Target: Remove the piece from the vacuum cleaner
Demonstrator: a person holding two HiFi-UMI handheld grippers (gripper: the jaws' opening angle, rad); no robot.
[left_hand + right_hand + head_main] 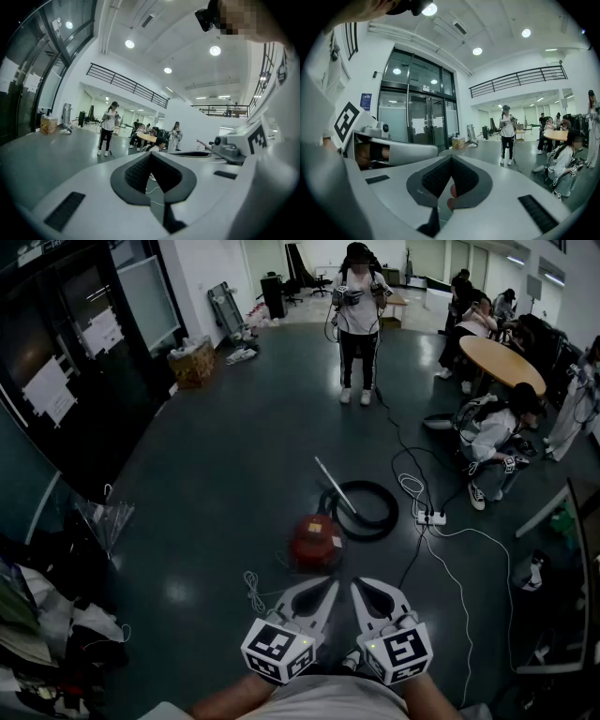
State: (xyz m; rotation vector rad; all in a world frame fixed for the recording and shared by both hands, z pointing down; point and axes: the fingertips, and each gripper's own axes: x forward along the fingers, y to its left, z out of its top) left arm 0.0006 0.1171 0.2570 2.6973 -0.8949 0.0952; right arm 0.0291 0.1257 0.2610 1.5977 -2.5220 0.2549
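The red vacuum cleaner (314,542) sits on the dark floor just ahead of me. Its black hose (367,512) lies coiled behind it, and a thin metal wand (332,485) slants up from the coil. My left gripper (330,585) and right gripper (358,584) hover side by side near my body, short of the vacuum and touching nothing. Each has its jaws shut tip to tip and empty, as the left gripper (151,155) and the right gripper (451,159) show in their own views. A bit of the red vacuum (451,191) shows through the right gripper's jaw opening.
A power strip (431,517) with white cables lies right of the hose, and a loose white cord (252,591) left of my grippers. One person (357,320) stands farther ahead; others sit around a round table (502,362). A cardboard box (192,363) and glass doors stand left.
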